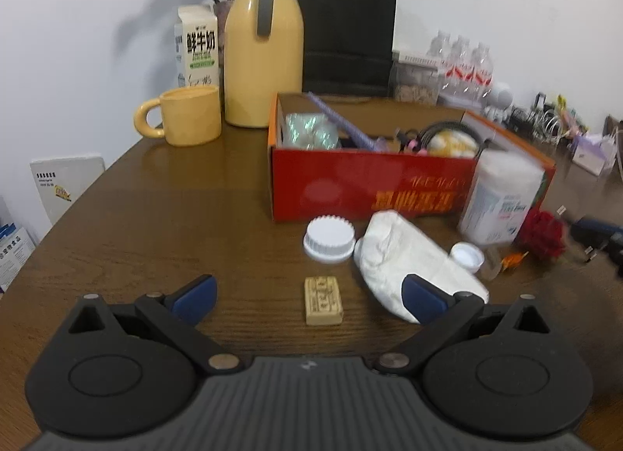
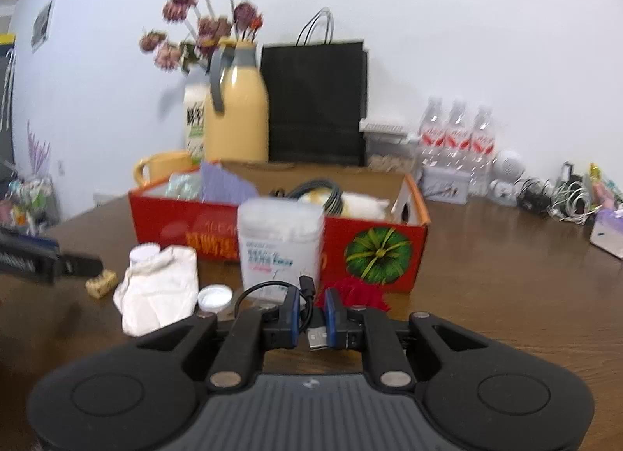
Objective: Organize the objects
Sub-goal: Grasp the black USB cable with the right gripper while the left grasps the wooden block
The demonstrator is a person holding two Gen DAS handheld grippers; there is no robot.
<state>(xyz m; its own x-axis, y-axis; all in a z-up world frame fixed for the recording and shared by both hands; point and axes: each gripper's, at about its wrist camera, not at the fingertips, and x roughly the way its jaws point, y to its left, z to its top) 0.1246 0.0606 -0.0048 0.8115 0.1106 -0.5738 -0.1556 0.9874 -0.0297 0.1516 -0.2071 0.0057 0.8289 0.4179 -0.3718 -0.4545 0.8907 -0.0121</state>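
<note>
The right gripper (image 2: 312,314) sits low in the centre of its own view, angled slightly down toward the table (image 2: 506,264), its blue-padded fingers (image 2: 294,313) drawn close and clamped on a black USB cable (image 2: 311,318) (the silver plug hangs just below the pads, and a thin loop of cord arcs up and to the left of them). Just beyond the fingertips, in mid-frame, stands a white tub of cotton swabs (image 2: 281,244) against the front wall of the red cardboard box (image 2: 373,252), with a crumpled red flower (image 2: 360,293) at the tub's lower right and a small white cap (image 2: 214,297) at its lower left. Left of that lie a white cloth pouch (image 2: 159,289) and a small tan block (image 2: 102,283). The left gripper (image 1: 307,293) fills the bottom of its view, tilted down at the tabletop, its fingers (image 1: 194,295) spread wide apart with nothing between the pads; the tan block lies on the wood between and slightly ahead of them, touching neither. Above it, centre frame, a ridged white lid (image 1: 329,239) rests beside the pouch. In the upper left stand a yellow mug (image 1: 187,114), a yellow jug (image 1: 263,54) and a milk carton (image 1: 198,48).
</note>
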